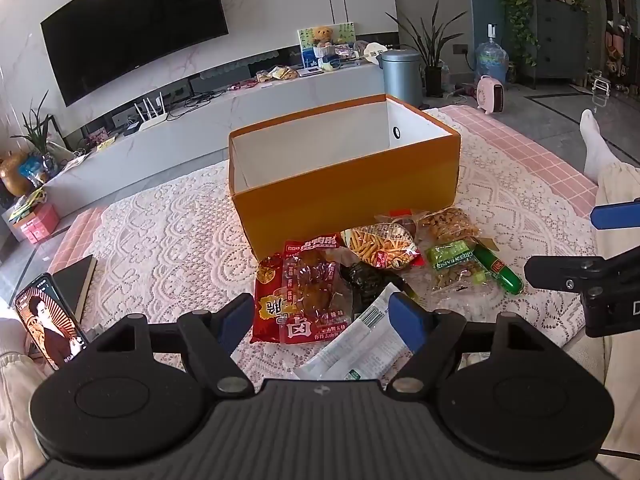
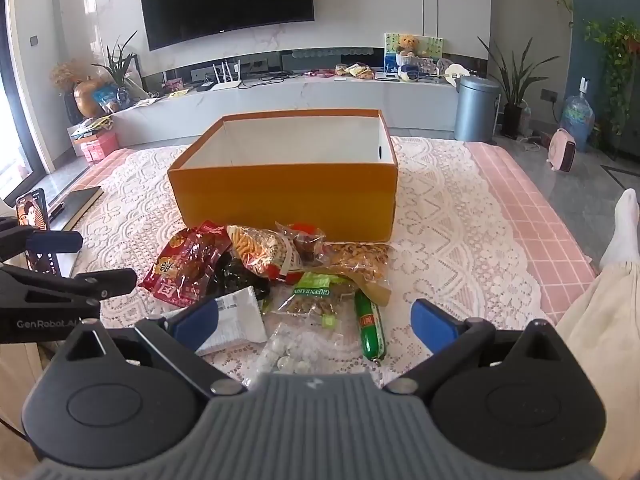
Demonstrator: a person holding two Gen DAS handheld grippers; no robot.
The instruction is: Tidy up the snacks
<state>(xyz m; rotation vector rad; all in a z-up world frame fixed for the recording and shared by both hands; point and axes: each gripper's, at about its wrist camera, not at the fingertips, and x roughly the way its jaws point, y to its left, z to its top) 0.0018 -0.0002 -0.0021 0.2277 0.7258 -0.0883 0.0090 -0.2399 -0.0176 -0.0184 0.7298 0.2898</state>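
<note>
In your left wrist view, your left gripper (image 1: 323, 318) hangs with its jaws spread wide and nothing between the blue pads; the red snack pack (image 1: 304, 296) and the white wrapper (image 1: 360, 340) lie on the lace cloth (image 1: 168, 232) right in the gap, below the fingertips rather than gripped. At 12 o'clock beyond them stands the orange box (image 1: 344, 196), open-topped with a white inside. Toward 1 o'clock lie the bag of fried sticks (image 1: 378, 246), the green raisin pack (image 1: 456, 264) and the green sausage (image 1: 502, 270), the sausage touching the raisin pack's right edge. Your right gripper (image 1: 580, 276) enters at 3 o'clock, and a phone (image 1: 48, 320) leans at 9 o'clock. In your right wrist view, your right gripper (image 2: 314, 326) is also held wide apart and grips nothing; the green sausage (image 2: 370, 330) lies between the pads, nearer the right one, with the raisin pack (image 2: 316, 296) just up and left of it and a clear bag of small white pieces (image 2: 284, 352) at the lower middle. The white wrapper (image 2: 236, 316) sits just behind the left pad. The orange box (image 2: 284, 196) stands at 12 o'clock behind the heap, and your left gripper (image 2: 60, 264) shows at 9 o'clock.
</note>
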